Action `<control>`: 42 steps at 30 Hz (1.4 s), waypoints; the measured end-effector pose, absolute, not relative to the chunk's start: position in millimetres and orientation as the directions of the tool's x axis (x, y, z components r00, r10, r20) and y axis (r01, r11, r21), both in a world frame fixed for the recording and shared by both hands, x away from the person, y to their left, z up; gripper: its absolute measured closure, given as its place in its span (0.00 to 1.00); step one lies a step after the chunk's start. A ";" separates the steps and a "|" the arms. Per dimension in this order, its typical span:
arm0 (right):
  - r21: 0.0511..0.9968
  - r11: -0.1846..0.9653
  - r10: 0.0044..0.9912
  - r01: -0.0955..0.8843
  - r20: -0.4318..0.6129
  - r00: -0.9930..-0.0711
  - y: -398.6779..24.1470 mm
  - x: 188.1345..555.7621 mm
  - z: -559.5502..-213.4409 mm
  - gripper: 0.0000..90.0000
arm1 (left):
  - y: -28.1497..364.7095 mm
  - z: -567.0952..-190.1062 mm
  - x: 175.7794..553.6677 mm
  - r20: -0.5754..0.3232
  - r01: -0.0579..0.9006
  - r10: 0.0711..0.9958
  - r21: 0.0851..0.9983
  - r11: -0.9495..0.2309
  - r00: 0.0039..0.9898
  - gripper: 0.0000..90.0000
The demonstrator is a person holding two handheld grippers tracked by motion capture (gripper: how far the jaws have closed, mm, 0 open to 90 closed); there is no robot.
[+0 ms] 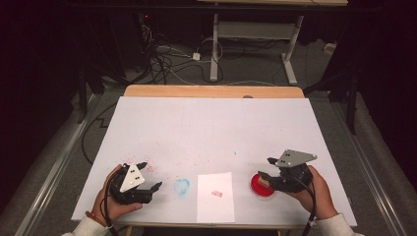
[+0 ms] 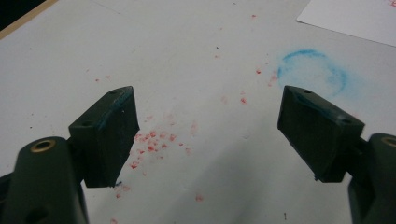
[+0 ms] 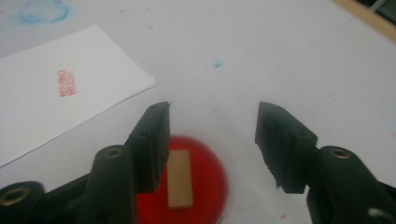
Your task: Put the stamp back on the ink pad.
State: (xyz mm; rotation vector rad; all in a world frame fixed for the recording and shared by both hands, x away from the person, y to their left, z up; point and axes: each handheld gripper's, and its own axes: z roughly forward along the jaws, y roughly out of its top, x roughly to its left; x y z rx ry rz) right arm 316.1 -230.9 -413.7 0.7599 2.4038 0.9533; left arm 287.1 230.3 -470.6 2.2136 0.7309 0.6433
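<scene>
A red ink pad [image 1: 261,186], round and shallow, is seen on the tabletop [image 1: 211,128] near its right front, with a small tan block [image 3: 180,178] lying on its red surface. One sheet of white paper [image 1: 215,196] is laid just left of it, bearing a single red stamp mark [image 1: 217,193]. One blue ring stain [image 1: 182,186] and scattered red specks [image 2: 152,142] are found on the white covering. The right gripper [image 1: 269,169] is held over the pad with jaws spread, nothing pinched. The left gripper [image 1: 149,175] is held near the left front, jaws likewise spread and empty. Cables [image 1: 167,59] and another table's legs [image 1: 215,49] are seen on the dim floor beyond.
</scene>
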 end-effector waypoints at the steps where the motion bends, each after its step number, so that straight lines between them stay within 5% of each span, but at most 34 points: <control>1: 0.730 0.607 0.637 0.315 -0.210 -0.741 -230.7 315.3 -413.0 0.43 | 230.3 -470.7 287.1 0.226 0.308 0.660 0.746 -0.590 0.716 0.22; 14: 0.824 0.519 0.701 0.227 -0.259 -0.664 -229.4 306.2 -405.6 0.17 | 230.4 -470.9 286.9 0.226 0.308 0.655 0.743 -0.595 0.721 0.22; 31: 0.875 0.481 0.743 0.050 -0.376 -0.554 -236.4 283.8 -406.5 0.18 | 230.6 -471.0 286.5 0.225 0.305 0.653 0.744 -0.594 0.723 0.22; 42: 0.883 0.467 0.763 0.049 -0.374 -0.527 -247.3 274.0 -411.7 0.18 | 228.9 -471.5 286.2 0.226 0.302 0.649 0.743 -0.597 0.726 0.22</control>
